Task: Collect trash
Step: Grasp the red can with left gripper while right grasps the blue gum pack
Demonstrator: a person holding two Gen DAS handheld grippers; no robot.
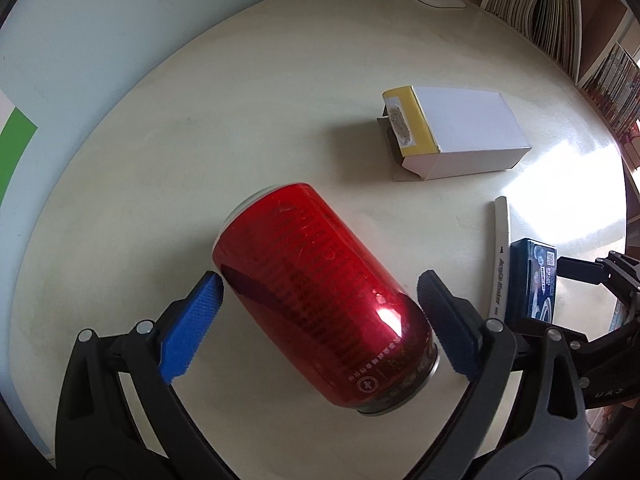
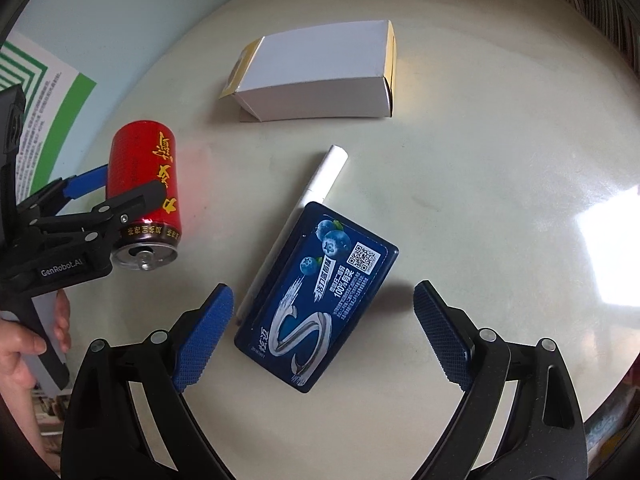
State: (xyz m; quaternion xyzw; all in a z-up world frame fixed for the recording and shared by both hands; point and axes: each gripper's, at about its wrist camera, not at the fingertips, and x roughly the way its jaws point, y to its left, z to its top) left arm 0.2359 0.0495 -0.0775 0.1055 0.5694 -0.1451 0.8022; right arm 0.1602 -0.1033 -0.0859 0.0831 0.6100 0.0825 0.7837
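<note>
Red drink can (image 1: 324, 300) lying tilted between the blue pads of the left gripper (image 1: 320, 320), long axis running diagonally, rimmed end toward the camera and lower right, other end pointing away to the upper left. Left pad touching the can wall; right pad just beside the lower end, contact there hard to judge, so grip looks closed on the can. From the right wrist view, same can (image 2: 144, 184) seen above the cream table (image 2: 480, 180), silver end (image 2: 143, 257) facing down and forward, opening not discernible.

Near the table's middle, white carton (image 2: 316, 76) lying on its side, yellow end flap (image 1: 408, 120) hanging open, inside too dark to make out.

Closer in, dark blue gum pack (image 2: 316, 300) flat on the table between the spread fingers of the right gripper (image 2: 320, 336), pads well clear of both edges, long axis slanting from lower left to upper right. White marker (image 2: 296, 216) alongside, touching the pack's left edge, partly tucked beneath it.

Bare hand (image 2: 24, 344) gripping the left handle. Bookshelves (image 1: 560, 8) behind.
</note>
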